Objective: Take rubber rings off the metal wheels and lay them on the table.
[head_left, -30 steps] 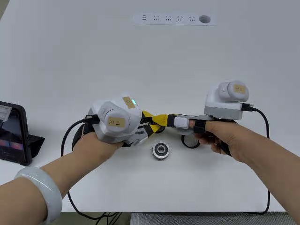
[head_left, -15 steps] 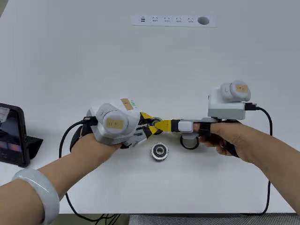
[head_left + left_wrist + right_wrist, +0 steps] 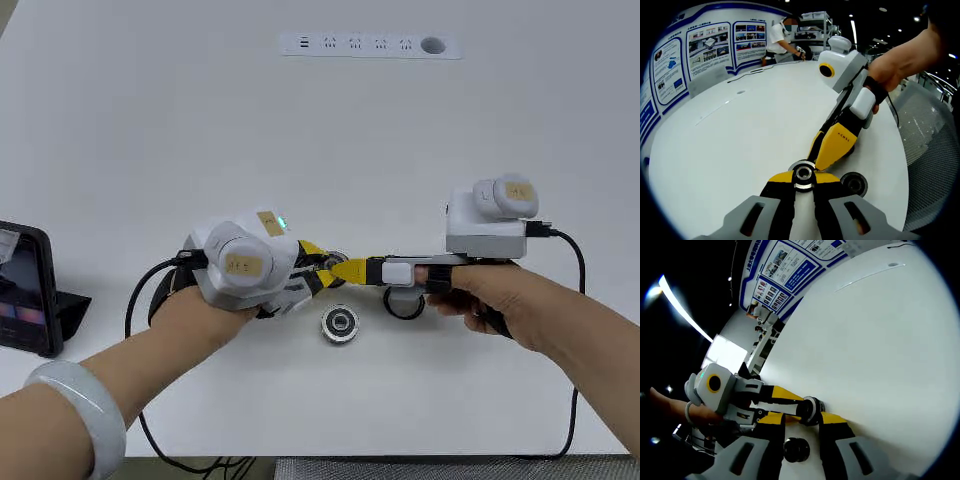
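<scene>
Head view: near the desk's [image 3: 200, 130] front edge, the left gripper [image 3: 320, 272] and right gripper [image 3: 347, 268] meet tip to tip at a metal wheel [image 3: 336, 258]; a second wheel [image 3: 340, 323], silver hub inside a black rubber ring, lies just nearer that edge, a loose black ring [image 3: 403, 317] under the right gripper. Left gripper view: jaws clamped on the held wheel's rim. Right gripper view: jaws flank that wheel; contact cannot be told.

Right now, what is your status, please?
Left hand-held gripper shut on wheel. Right hand-held gripper at it, grip unclear. One ring on table. Second wheel beside.
</scene>
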`<act>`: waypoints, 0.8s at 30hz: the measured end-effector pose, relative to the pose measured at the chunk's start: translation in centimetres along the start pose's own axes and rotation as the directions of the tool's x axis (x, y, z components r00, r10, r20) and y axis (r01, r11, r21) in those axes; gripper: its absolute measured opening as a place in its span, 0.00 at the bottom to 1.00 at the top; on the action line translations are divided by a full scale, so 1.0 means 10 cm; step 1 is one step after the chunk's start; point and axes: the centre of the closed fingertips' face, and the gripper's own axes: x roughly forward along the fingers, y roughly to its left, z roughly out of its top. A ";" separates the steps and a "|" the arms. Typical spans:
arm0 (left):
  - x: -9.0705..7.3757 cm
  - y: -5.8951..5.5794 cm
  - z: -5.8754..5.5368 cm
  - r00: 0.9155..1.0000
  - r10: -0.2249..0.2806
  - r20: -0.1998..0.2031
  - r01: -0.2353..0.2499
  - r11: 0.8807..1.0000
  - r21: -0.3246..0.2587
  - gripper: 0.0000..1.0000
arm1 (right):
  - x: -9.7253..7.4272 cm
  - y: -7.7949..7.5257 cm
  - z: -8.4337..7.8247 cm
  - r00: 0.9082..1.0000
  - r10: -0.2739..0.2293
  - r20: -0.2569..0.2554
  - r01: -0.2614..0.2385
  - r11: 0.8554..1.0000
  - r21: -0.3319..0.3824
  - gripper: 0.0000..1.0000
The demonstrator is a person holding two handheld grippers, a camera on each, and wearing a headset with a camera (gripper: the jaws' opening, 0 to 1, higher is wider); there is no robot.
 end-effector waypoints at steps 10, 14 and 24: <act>0.00 0.00 0.00 1.000 0.000 0.000 0.000 1.000 0.000 0.13 | -0.01 0.00 0.03 1.000 0.001 0.009 -0.001 1.000 -0.009 0.27; 0.00 0.00 0.00 1.000 0.001 0.000 -0.001 1.000 -0.001 0.13 | 0.04 -0.04 0.01 1.000 -0.010 -0.001 0.010 1.000 -0.010 0.31; 0.00 0.00 0.01 1.000 0.000 0.002 0.000 1.000 -0.001 0.13 | 0.08 -0.04 0.05 1.000 -0.008 0.009 0.008 1.000 0.000 0.32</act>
